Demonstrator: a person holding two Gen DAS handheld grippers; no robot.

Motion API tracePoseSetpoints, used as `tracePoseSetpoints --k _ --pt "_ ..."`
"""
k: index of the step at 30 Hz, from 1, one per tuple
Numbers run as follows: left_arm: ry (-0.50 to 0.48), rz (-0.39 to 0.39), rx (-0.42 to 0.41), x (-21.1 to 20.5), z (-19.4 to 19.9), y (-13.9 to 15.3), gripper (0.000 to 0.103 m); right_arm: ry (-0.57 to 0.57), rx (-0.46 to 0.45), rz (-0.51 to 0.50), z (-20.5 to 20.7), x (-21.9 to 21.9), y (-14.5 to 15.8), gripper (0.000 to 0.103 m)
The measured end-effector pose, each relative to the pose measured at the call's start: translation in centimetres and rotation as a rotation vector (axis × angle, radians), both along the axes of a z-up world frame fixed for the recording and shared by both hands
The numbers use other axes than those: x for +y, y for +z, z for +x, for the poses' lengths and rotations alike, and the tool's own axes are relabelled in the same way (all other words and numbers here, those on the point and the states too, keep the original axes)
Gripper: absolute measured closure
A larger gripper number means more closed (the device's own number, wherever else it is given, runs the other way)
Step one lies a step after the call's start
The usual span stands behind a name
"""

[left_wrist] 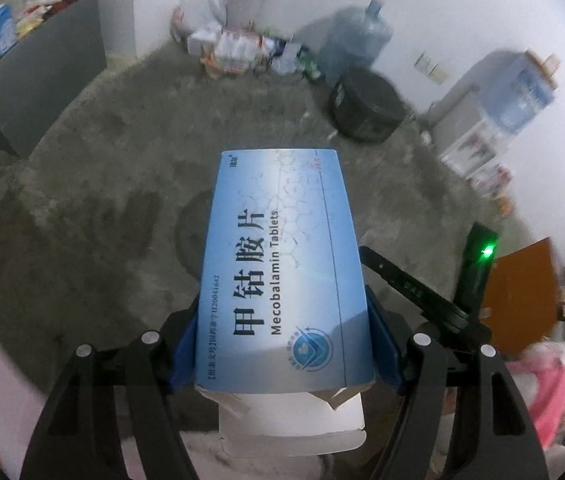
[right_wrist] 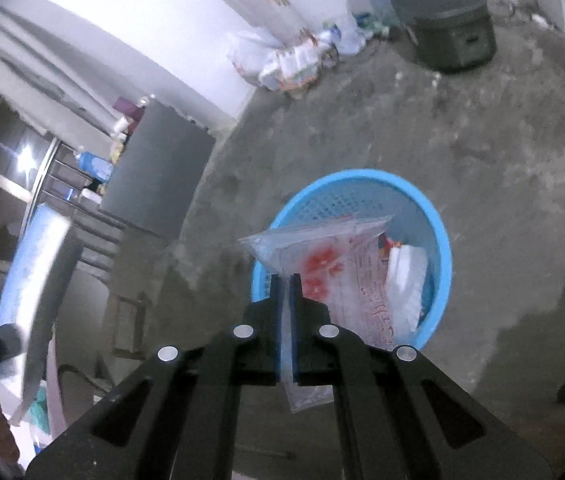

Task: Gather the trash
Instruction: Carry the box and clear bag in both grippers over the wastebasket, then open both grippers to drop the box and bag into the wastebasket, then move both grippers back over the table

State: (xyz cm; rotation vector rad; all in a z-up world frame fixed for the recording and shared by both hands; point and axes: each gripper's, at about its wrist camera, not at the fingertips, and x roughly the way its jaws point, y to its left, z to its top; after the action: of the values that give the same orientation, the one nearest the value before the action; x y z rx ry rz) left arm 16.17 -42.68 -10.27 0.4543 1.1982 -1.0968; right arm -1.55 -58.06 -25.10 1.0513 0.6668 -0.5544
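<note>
My left gripper (left_wrist: 282, 292) is clamped across a blue medicine box (left_wrist: 282, 264), its blue pads pressed to the box's two long sides. The jaws stand wide because the box fills them. The printed face reads "Mecobalamin Tablets" and looks up at my camera. The near end of the box is torn open, with white flaps sticking out under it. The box hangs above a grey concrete floor (left_wrist: 102, 200). Beyond it a dark round cooker (left_wrist: 366, 108) sits on the floor. A water jug (left_wrist: 356, 40) and a heap of packets (left_wrist: 238, 50) lie against the white wall.

My right gripper (right_wrist: 285, 280) is pinched nearly closed on a clear plastic bag (right_wrist: 322, 252) with red print. The bag's edge runs between the pads and a corner hangs out below them. The rest of the bag fans out above a blue basket (right_wrist: 438, 240) on the floor. A white packet (right_wrist: 406, 276) lies inside the basket. At the left edge of this view the medicine box shows as a blue blur.
</note>
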Motion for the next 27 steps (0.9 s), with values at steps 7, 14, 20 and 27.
tracePoseSetpoints --k 7,14,20,27 --pt "-0.014 0.112 -0.032 -7.5 1.0 -7.4 0.024 -0.008 0.058 0.131 2.5 -2.7 -3.9 0.085" --pt "0.014 0.09 -0.021 -8.2 1.3 -8.0 0.021 -0.061 0.115 0.155 2.7 -3.4 -5.2 0.048" --pt "0.027 0.026 -0.044 -6.9 1.3 -4.9 0.02 -0.11 0.088 0.115 1.4 -2.3 -2.6 0.047" --pt "0.055 -0.093 -0.06 -1.4 1.0 1.7 0.02 -0.122 0.038 0.04 0.3 -0.1 2.4 0.046"
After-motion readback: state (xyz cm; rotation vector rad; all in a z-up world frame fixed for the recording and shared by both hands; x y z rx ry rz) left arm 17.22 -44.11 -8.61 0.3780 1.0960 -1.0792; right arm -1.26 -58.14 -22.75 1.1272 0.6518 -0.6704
